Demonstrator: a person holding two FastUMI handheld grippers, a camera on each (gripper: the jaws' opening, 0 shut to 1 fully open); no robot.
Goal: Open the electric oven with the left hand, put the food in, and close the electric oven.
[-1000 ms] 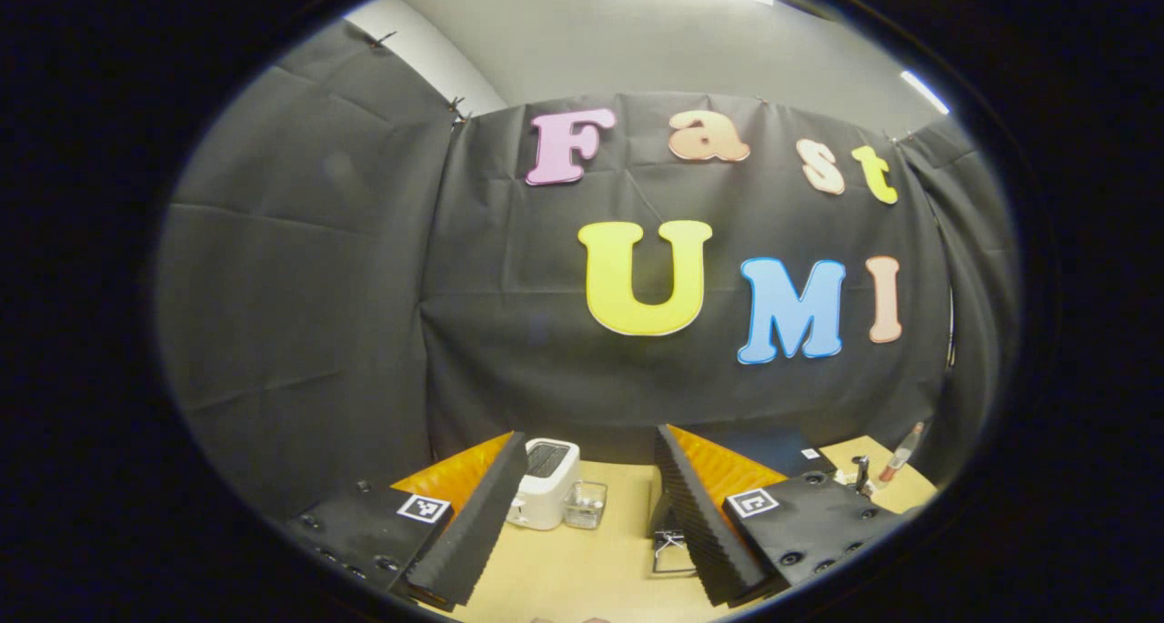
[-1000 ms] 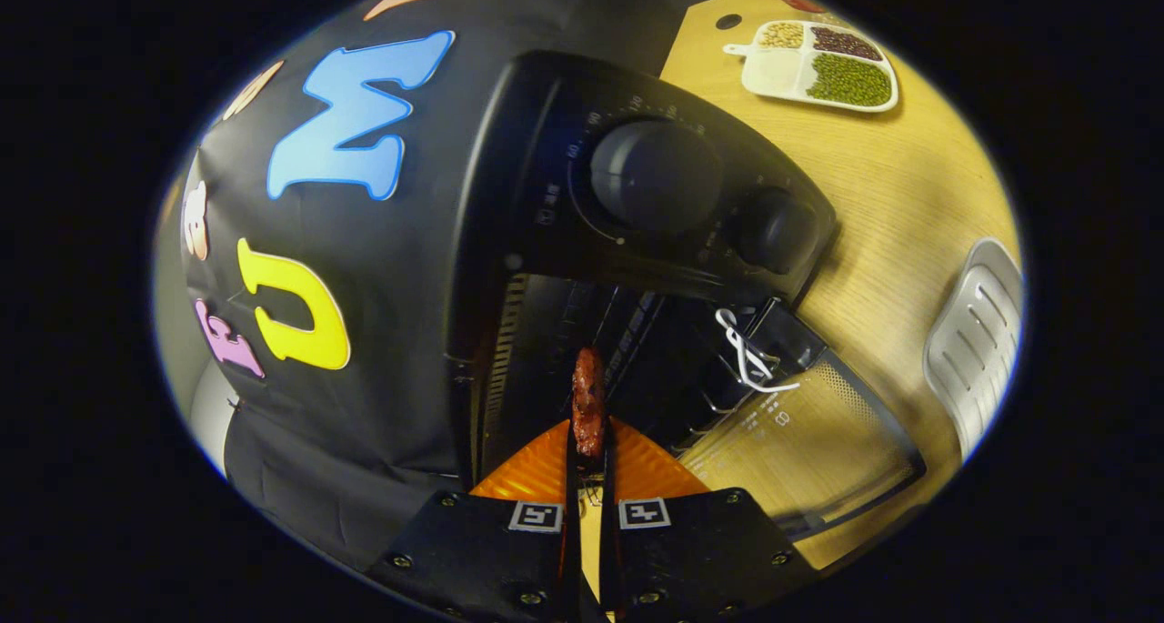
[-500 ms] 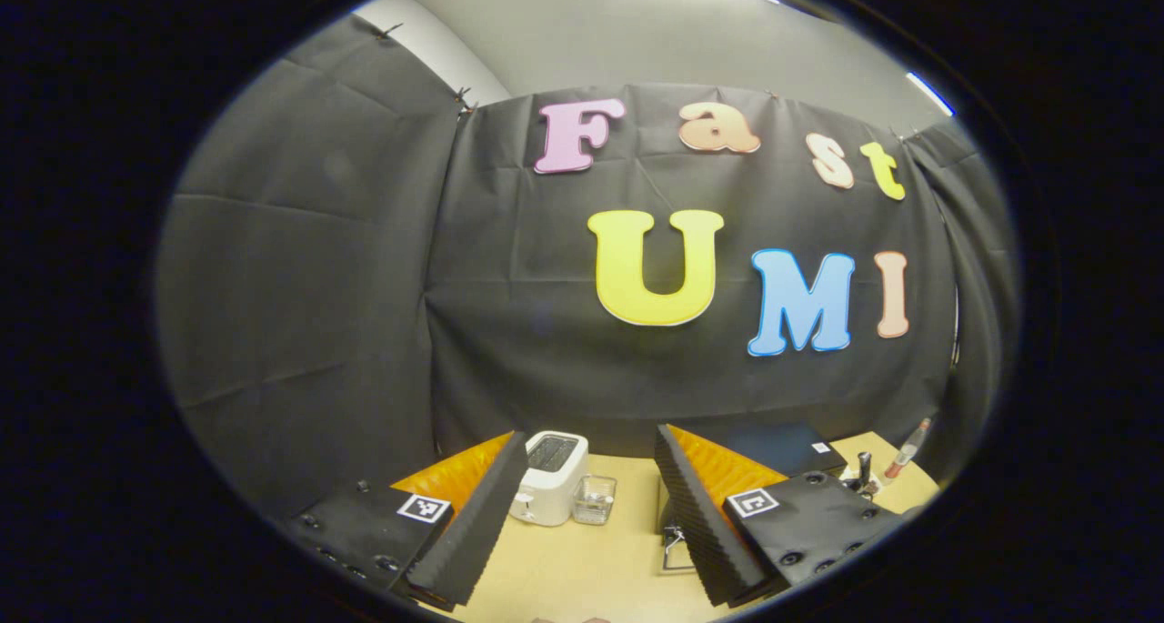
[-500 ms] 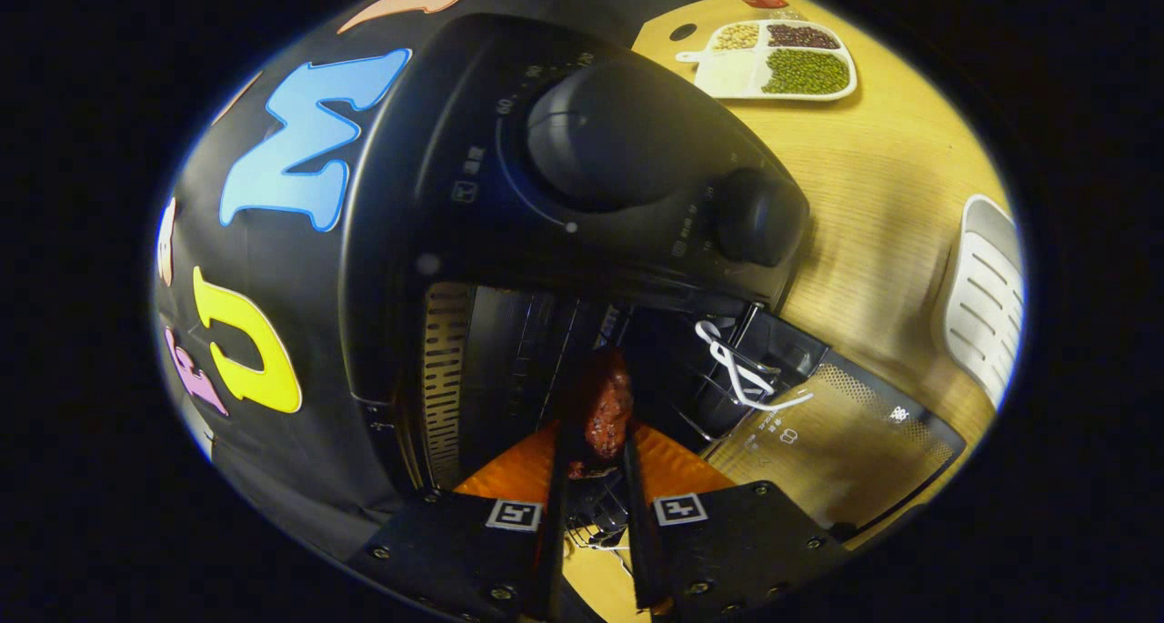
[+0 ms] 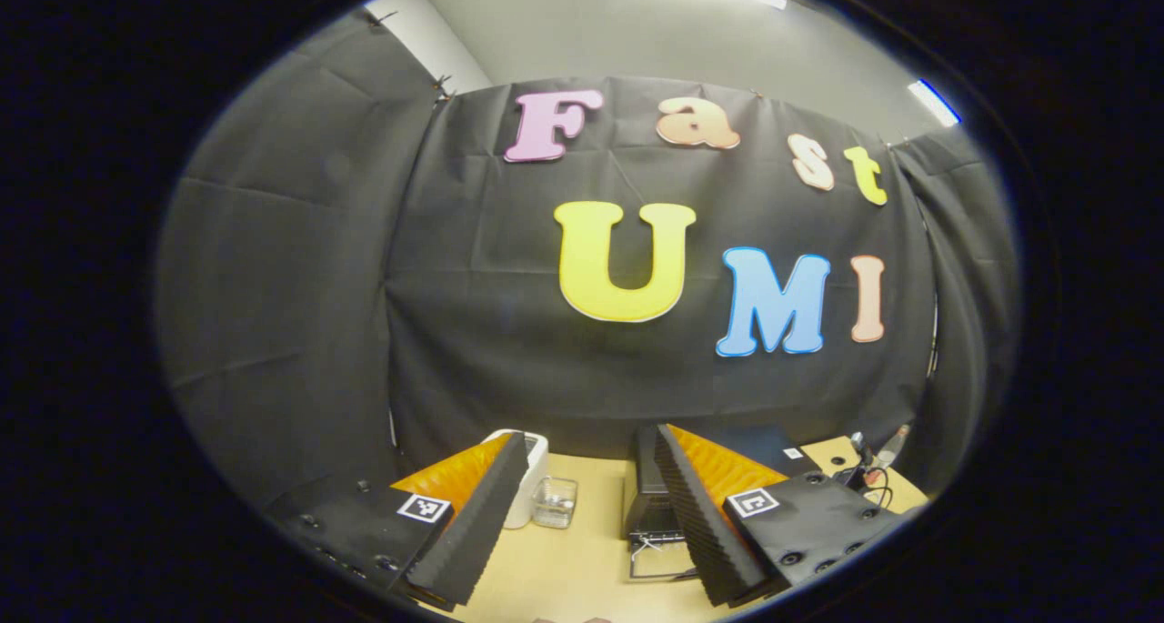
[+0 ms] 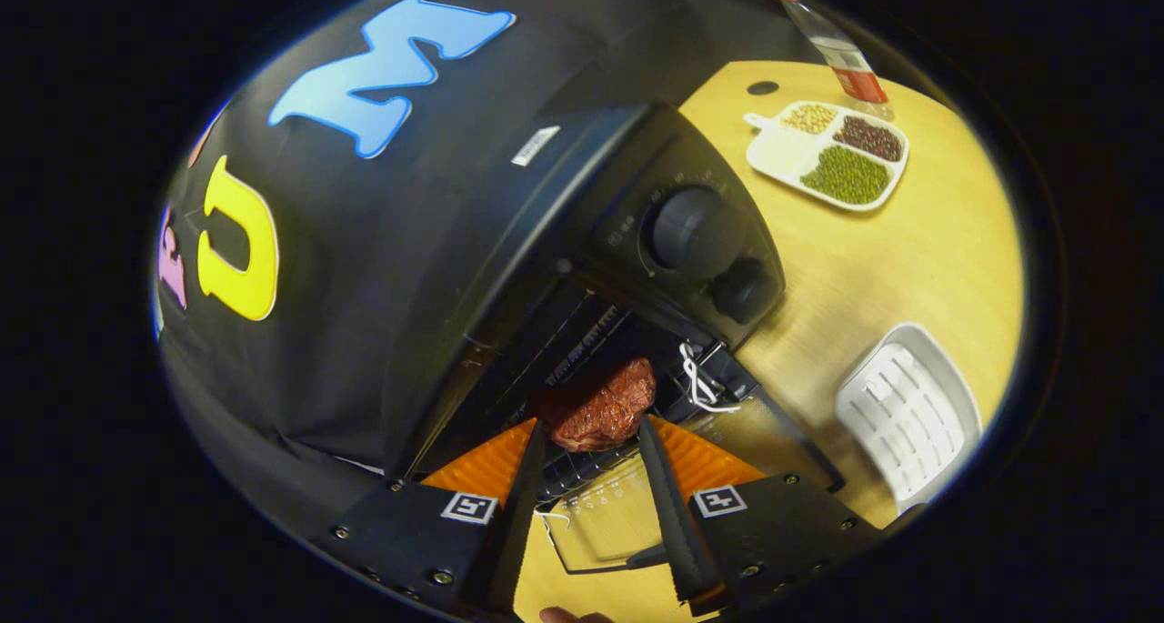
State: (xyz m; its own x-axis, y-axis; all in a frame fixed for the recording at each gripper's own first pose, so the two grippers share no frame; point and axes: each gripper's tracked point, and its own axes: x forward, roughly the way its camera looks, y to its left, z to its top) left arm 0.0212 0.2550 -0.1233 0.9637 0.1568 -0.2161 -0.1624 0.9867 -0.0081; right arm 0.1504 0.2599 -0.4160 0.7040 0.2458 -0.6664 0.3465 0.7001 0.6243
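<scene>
The black electric oven (image 6: 582,241) stands with its glass door (image 6: 605,518) folded down and two knobs (image 6: 696,232) on its front. A reddish-brown piece of meat (image 6: 596,405) lies flat on the wire rack (image 6: 582,332) at the oven's mouth. My right gripper (image 6: 591,423) is open, its fingertips on either side of the meat's near edge. Farther off in the left gripper view, the oven (image 5: 647,491) and its lowered door (image 5: 659,555) sit on the table. My left gripper (image 5: 589,434) is held high and open with nothing between its fingers.
A divided white tray of beans (image 6: 832,155) and a bottle (image 6: 841,59) sit beyond the oven. A white slotted tray (image 6: 909,414) lies to its right. A white toaster (image 5: 529,477) and a small glass (image 5: 555,500) stand left of the oven on the wooden table (image 5: 582,559).
My right gripper has opened and drawn back from the oven. The meat, held edge-on before, now lies flat on the rack. The left gripper has shifted slightly, still open.
</scene>
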